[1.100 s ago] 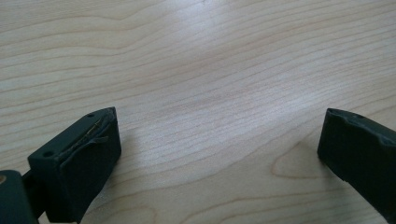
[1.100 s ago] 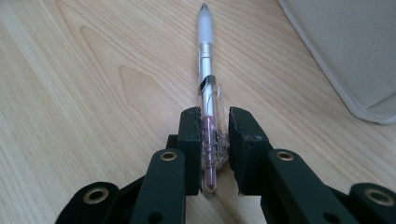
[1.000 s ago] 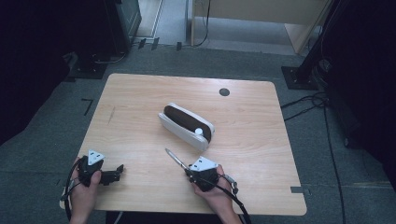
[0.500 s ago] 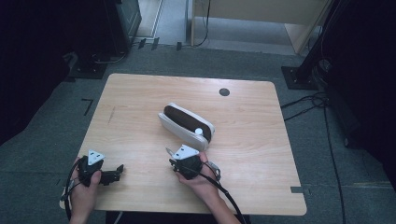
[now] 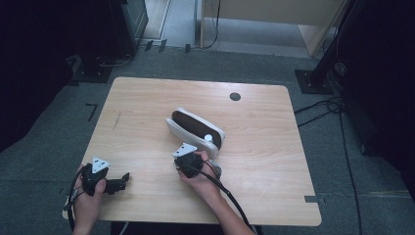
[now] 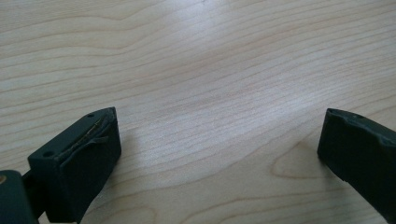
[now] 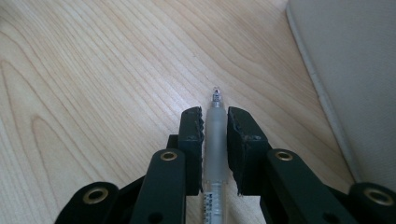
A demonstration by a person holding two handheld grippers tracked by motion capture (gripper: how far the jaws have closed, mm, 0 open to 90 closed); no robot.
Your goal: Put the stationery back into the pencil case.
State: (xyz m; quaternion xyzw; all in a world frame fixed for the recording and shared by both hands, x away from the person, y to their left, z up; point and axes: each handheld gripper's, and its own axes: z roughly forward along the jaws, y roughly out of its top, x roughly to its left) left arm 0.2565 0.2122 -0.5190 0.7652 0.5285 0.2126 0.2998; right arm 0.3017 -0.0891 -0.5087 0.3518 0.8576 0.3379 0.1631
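We are seeing both grippers wearing black: the left gripper (image 5: 105, 182) and right gripper (image 5: 188, 161) each carrying a grey three-cornered plate, brass-ringed screw holes, and trailing black cables.

Pale wooden table top (image 6: 210, 70): smooth, fine-grained, with a soft sheen under the light. Frosted translucent plastic pen barrel (image 7: 215, 140), matt, ending in a small metal tip. Matt black plastic gripper jaws with brass-coloured rivets; off-white oblong pencil case (image 5: 195, 131), smooth and matt outside, dark inside.
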